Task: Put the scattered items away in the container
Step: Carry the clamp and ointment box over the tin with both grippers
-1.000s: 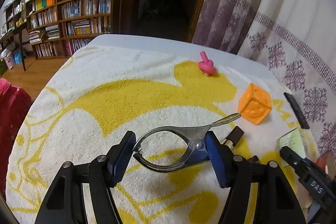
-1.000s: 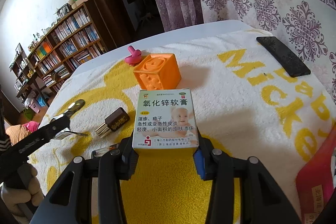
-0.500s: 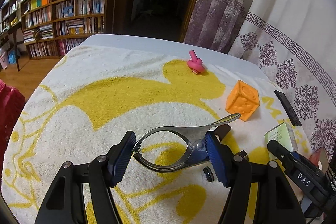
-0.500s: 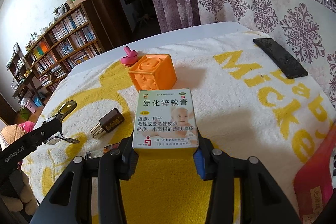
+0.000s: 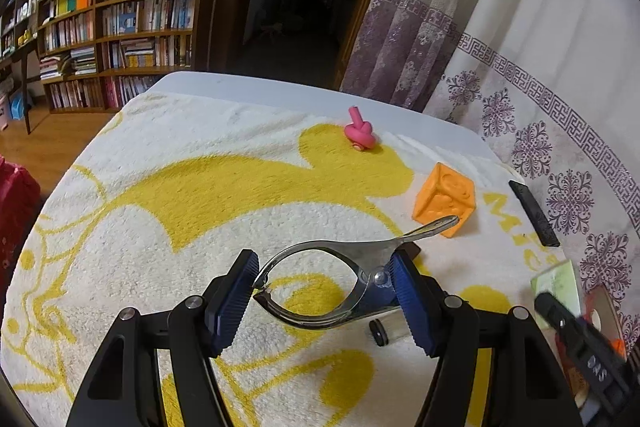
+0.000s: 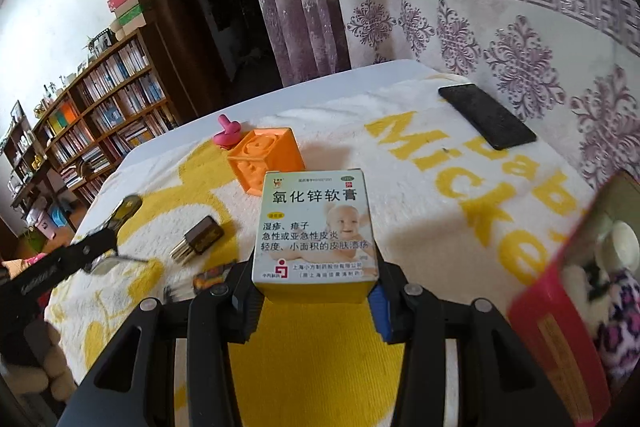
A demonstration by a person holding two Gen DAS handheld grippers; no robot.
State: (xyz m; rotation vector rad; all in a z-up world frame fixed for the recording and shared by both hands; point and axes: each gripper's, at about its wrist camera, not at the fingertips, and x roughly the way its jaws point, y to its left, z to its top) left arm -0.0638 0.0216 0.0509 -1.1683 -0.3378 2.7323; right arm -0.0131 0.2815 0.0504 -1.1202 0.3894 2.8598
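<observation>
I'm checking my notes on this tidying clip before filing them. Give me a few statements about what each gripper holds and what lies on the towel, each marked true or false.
1. The right gripper is shut on the ointment box. True.
2. The left gripper holds the orange cube. False: it holds a metal clamp; the orange cube sits on the towel.
3. The pink spinning top lies beyond the cube, near the towel's far edge. True.
4. The red container has nothing in it. False: a white cap and a purple-patterned plush item show inside.
5. The black flat slab lies inside the container. False: it rests on the towel by the curtain.
</observation>
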